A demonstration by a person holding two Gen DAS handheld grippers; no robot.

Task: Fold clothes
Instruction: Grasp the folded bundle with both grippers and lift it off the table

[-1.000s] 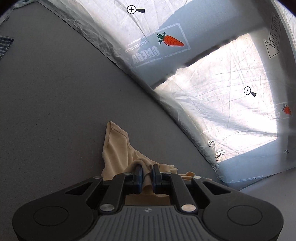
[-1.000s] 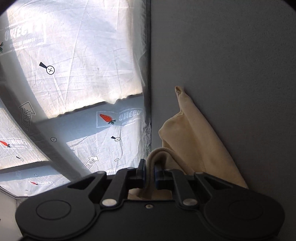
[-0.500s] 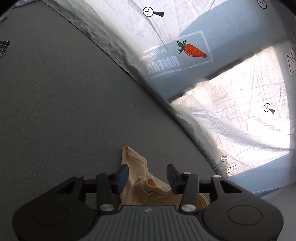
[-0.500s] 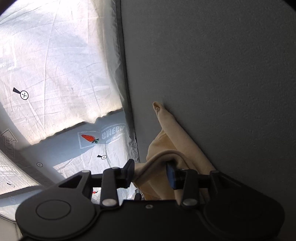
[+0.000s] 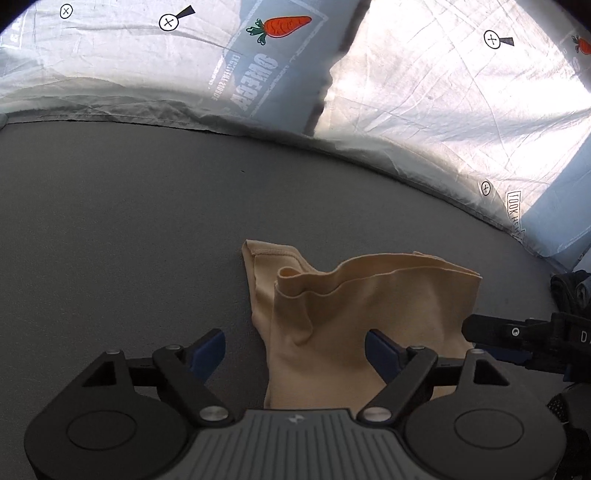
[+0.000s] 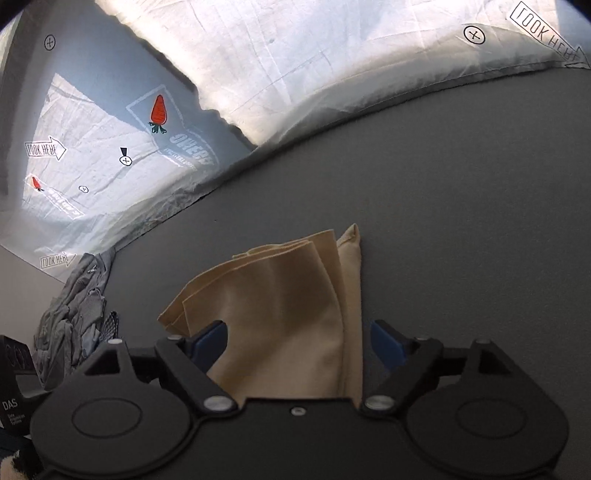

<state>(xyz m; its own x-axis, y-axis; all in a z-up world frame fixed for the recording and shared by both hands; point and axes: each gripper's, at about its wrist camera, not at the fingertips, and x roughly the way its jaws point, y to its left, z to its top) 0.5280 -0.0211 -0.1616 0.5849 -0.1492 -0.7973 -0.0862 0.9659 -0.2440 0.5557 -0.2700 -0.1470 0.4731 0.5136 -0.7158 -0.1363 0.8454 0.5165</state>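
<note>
A folded cream-yellow garment lies flat on the grey table, its hemmed edges stacked at the far side. It also shows in the right wrist view. My left gripper is open wide and empty, just above the garment's near part. My right gripper is open wide and empty over the same garment. The right gripper's body shows at the right edge of the left wrist view.
The grey table ends at a white printed sheet with carrot logos beyond its far edge. A crumpled grey garment lies at the table's left edge in the right wrist view.
Both grippers went from shut on the cream garment to wide open and let it go. The garment now lies folded flat, and both grippers have pulled back over it.
</note>
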